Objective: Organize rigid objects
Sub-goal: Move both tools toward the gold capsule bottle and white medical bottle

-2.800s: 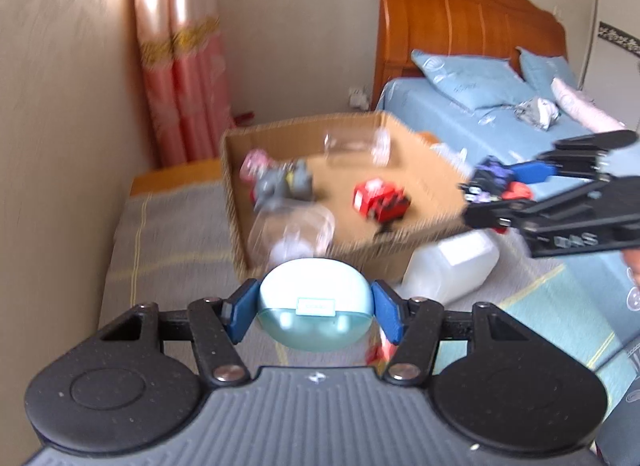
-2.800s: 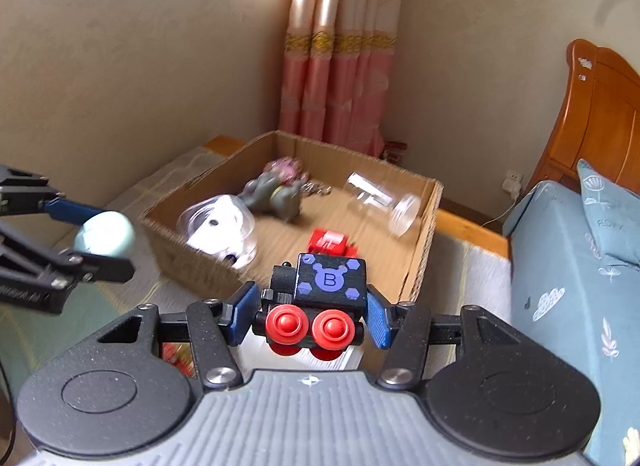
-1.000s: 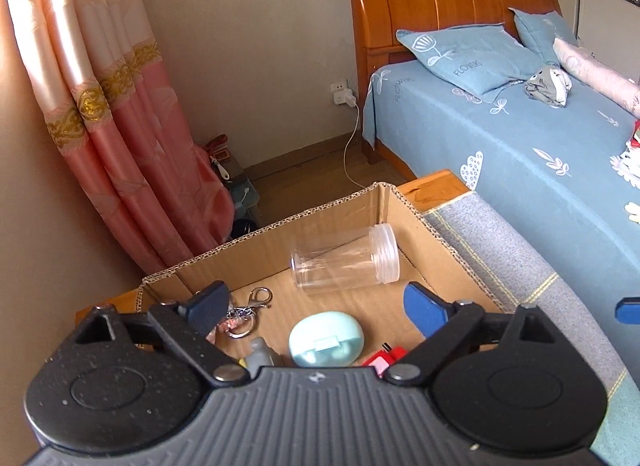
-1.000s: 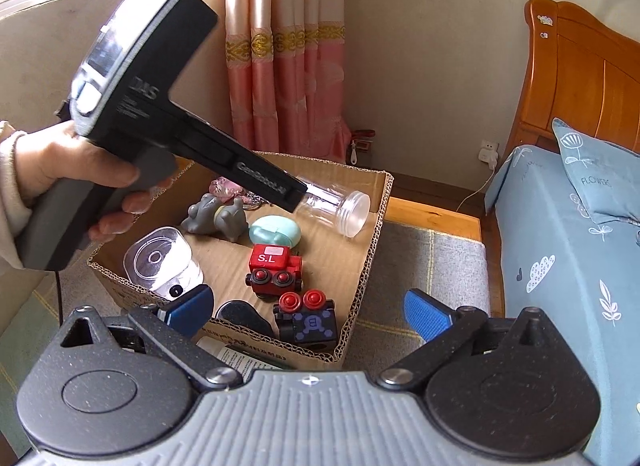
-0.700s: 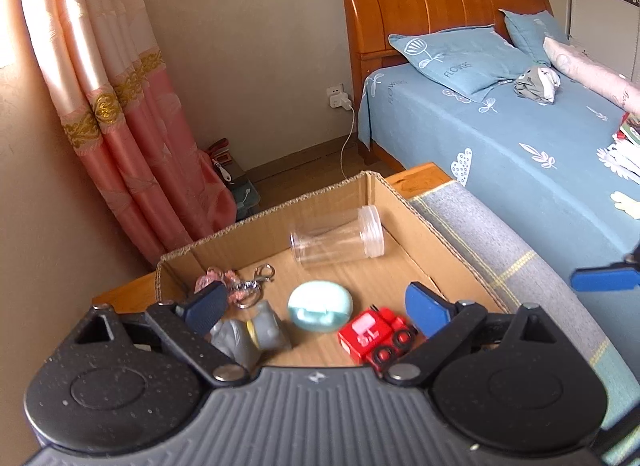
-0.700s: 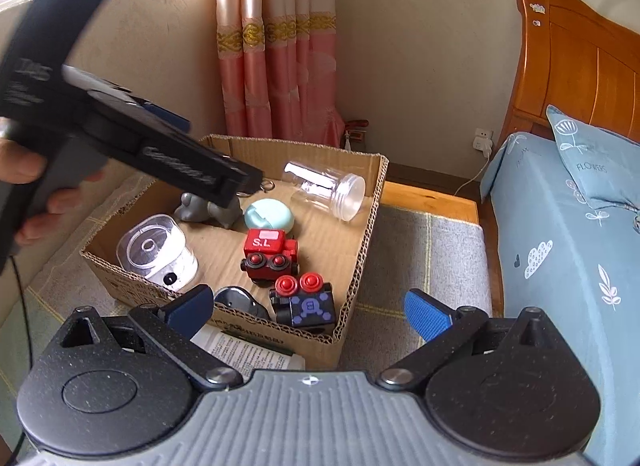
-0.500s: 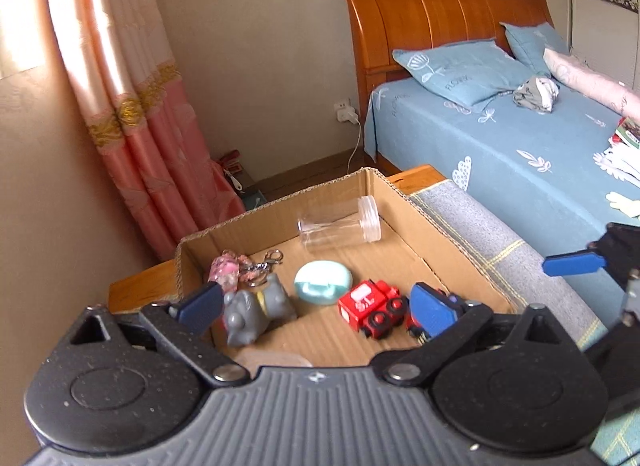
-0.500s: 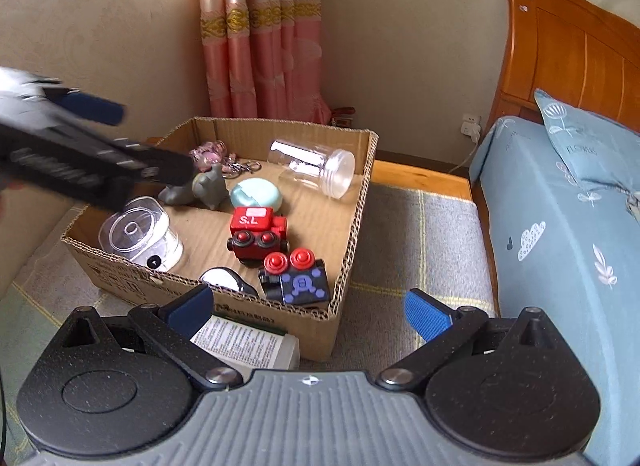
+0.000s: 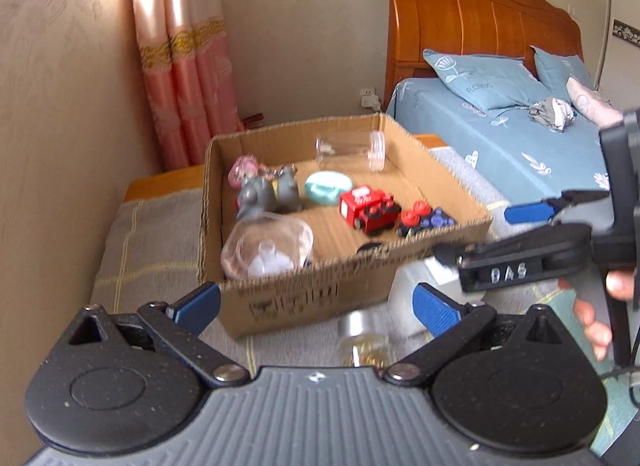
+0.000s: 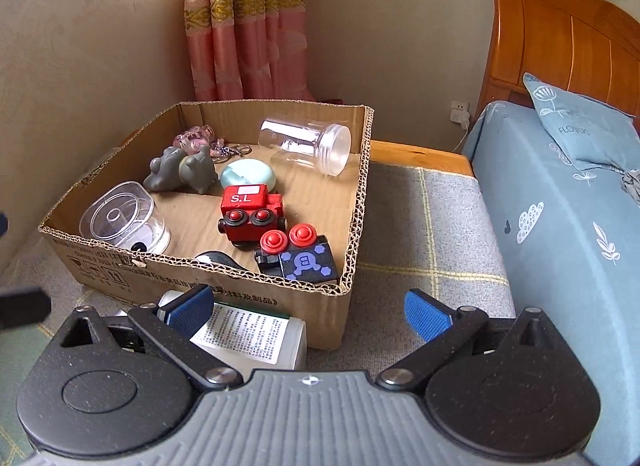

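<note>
Standing wide apart with nothing between the pads, left gripper (image 9: 316, 304) jaws hover short of the near wall of the cardboard box (image 9: 344, 286). Likewise spread wide and empty, right gripper (image 10: 307, 312) jaws point at the box's near right corner, above a white bottle (image 10: 256, 340) with a printed label, lying on its side against the outside of the box wall. Inside the box (image 10: 352, 201): a clear jar (image 10: 306, 145) on its side at the far wall; a pale blue oval case (image 10: 248, 177) just in front of it; a grey animal figure (image 10: 182, 167) to the left of the case, with a pink keychain (image 10: 196, 137) behind it; a red toy engine (image 10: 250, 211) marked S.L. near the centre; a dark blue toy block (image 10: 298, 256) with red knobs just beside the engine, toward the near right corner; a clear round container (image 10: 124, 219) in the near left corner; a small dark item at the near wall, largely hidden. Box resting on a grey striped blanket (image 10: 424, 225) next to a blue-sheeted bed (image 10: 560, 205). Small gold-filled jar (image 9: 364, 340) with a silver lid on the blanket between the left gripper's fingers, not touched. Person's hand (image 9: 596, 314) visible on the right gripper's handle in the left wrist view.
</note>
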